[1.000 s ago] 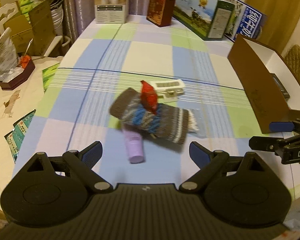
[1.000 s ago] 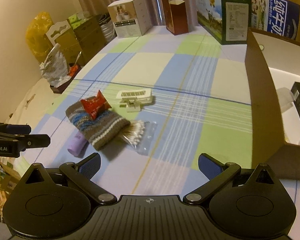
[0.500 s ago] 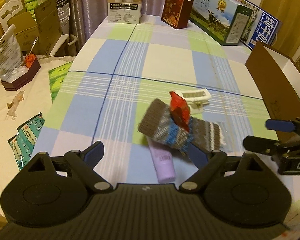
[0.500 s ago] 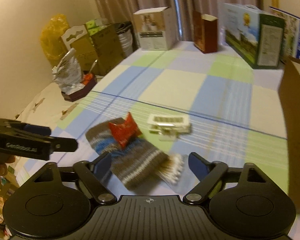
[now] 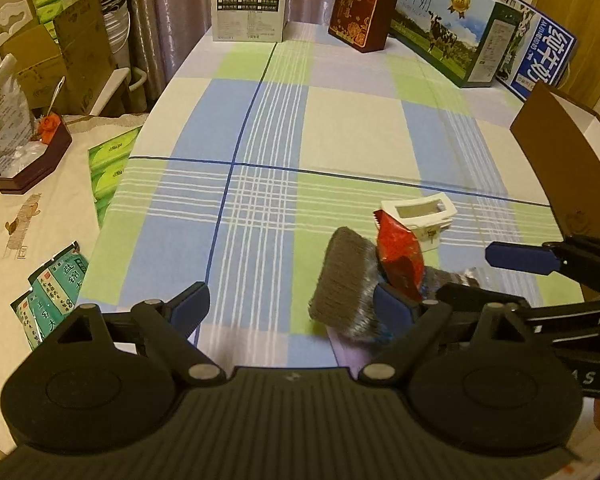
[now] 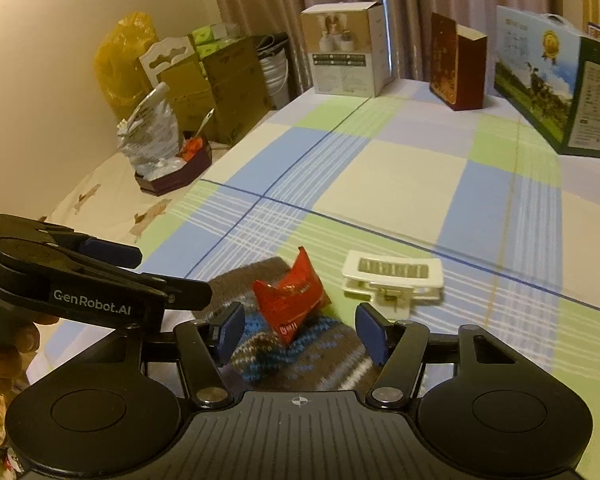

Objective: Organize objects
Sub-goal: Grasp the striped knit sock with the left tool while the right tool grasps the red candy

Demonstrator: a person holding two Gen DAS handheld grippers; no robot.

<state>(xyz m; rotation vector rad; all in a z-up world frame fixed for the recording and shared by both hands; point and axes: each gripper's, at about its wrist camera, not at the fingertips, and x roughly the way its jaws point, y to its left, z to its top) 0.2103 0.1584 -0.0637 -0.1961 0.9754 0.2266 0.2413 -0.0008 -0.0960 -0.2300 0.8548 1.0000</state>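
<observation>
While its jaws have just been closing, the right tool (image 6: pixel 300 330) stands partly open over the red snack packet (image 6: pixel 290 296), whose lower end lies between the blue pads without either pressing it. That packet lies on a striped knitted sock (image 6: pixel 284 350), with a white clip (image 6: pixel 392 276) just beside it on the checked surface (image 6: pixel 400 176). Coming in from the left, the left tool (image 5: pixel 292 310) is wide open, its right pad against the sock's grey cuff, gripping nothing.

A white product box (image 5: pixel 251 12), a dark red gift box (image 5: pixel 359 12) and a milk carton case (image 5: pixel 448 36) stand along the checked worktop's (image 5: pixel 352 136) far edge.
</observation>
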